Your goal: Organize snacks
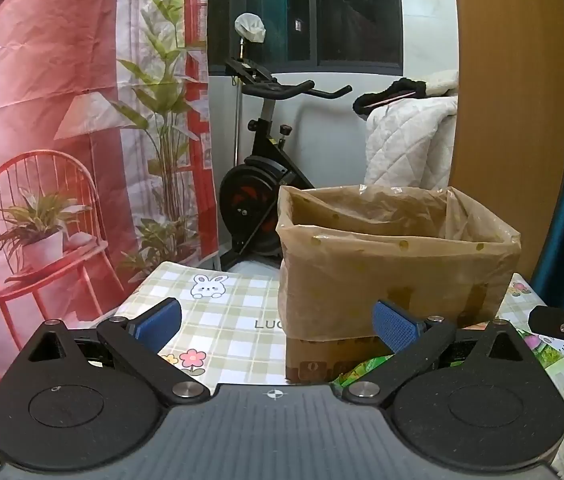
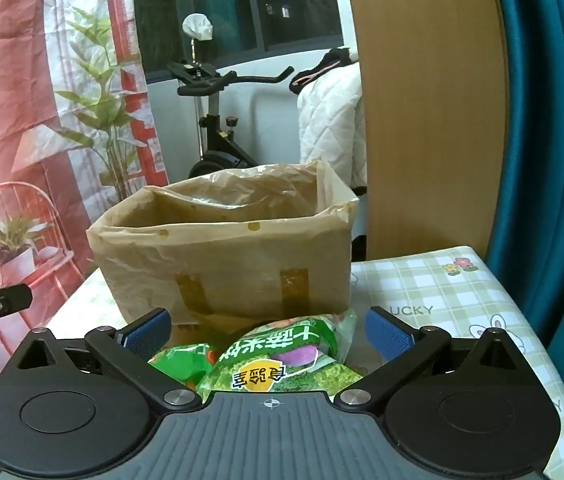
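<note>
A: Both sets of tongs? 
B: Left gripper (image 1: 278, 326) and right gripper (image 2: 268, 334) were spread wide, nothing held. 
A: Snacks? 
B: Green packs (image 2: 282, 360) lay on the table (image 2: 442, 292), near side of the lined box (image 2: 226, 256); lower halves hidden by the right gripper. Box interior not visible.
</note>
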`<action>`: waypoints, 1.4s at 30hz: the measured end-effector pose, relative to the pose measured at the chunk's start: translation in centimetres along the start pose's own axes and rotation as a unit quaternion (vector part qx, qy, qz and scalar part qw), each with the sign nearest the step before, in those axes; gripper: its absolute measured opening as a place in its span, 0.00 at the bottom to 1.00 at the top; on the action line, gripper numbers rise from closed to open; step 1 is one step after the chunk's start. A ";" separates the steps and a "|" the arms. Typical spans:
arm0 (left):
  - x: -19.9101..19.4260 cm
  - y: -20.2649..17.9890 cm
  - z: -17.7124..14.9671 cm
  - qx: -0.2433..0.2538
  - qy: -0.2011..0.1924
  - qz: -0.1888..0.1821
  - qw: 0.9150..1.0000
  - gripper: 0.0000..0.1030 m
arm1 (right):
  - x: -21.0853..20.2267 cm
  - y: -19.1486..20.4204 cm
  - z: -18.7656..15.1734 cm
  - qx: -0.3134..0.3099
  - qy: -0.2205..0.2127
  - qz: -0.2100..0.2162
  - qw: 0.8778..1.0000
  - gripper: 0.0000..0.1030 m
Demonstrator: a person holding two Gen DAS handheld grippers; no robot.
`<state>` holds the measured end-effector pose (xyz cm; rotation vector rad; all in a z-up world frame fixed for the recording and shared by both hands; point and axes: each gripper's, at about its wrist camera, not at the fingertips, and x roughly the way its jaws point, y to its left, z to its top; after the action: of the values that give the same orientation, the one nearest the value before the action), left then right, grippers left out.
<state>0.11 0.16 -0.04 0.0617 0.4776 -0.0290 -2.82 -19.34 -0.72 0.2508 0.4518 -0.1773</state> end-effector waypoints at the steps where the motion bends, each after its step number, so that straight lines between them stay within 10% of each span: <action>1: -0.1 0.0 0.0 0.000 -0.001 0.000 1.000 0.99 | 0.1 0.0 0.3 0.000 0.000 0.000 1.000 1.00; 42: -0.4 0.2 -0.4 -0.002 0.004 -0.001 1.000 0.99 | -0.3 0.6 0.0 0.002 0.001 0.006 1.000 1.00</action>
<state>-0.39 0.39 -0.19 0.0566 0.4847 -0.0292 -2.92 -18.77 -0.48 0.2572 0.4523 -0.1663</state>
